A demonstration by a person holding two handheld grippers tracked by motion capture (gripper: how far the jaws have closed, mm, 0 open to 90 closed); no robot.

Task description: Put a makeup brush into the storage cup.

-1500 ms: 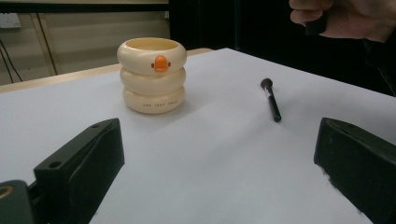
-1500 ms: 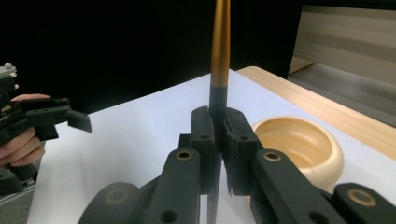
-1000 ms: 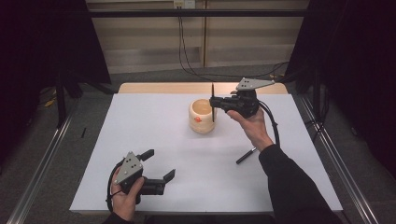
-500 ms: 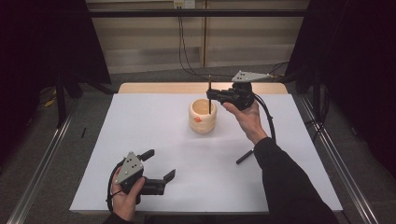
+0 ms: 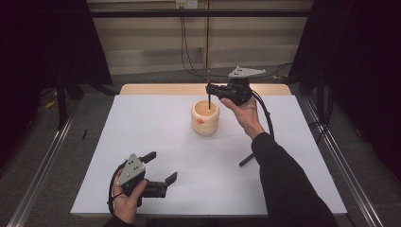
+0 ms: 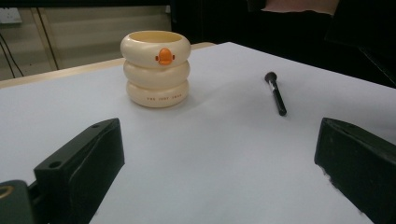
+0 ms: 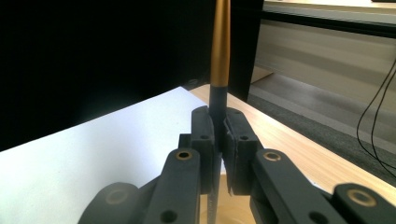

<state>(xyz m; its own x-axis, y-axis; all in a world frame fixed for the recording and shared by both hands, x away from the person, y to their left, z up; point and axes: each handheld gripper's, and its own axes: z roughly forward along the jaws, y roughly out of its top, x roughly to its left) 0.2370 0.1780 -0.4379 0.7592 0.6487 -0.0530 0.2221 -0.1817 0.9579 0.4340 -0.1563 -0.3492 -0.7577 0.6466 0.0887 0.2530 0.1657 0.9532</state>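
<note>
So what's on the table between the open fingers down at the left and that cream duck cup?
Nothing: the left gripper view shows bare white table from the left gripper up to the cup. A black brush lies off to the side.

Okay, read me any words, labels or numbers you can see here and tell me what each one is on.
One line of small dark print runs along the bottom ring of the cream duck-face cup; it is too small and blurred to read.
No other words, numbers or signs can be read.

Lower end of the upright brush (image 5: pixel 208 91) is hidden inside the cream holder (image 5: pixel 205 117). In the right gripper view its gold top (image 7: pixel 220 42) runs off the upper edge. Small lettering on the holder's base ring (image 6: pixel 162 98) is illegible.
</note>
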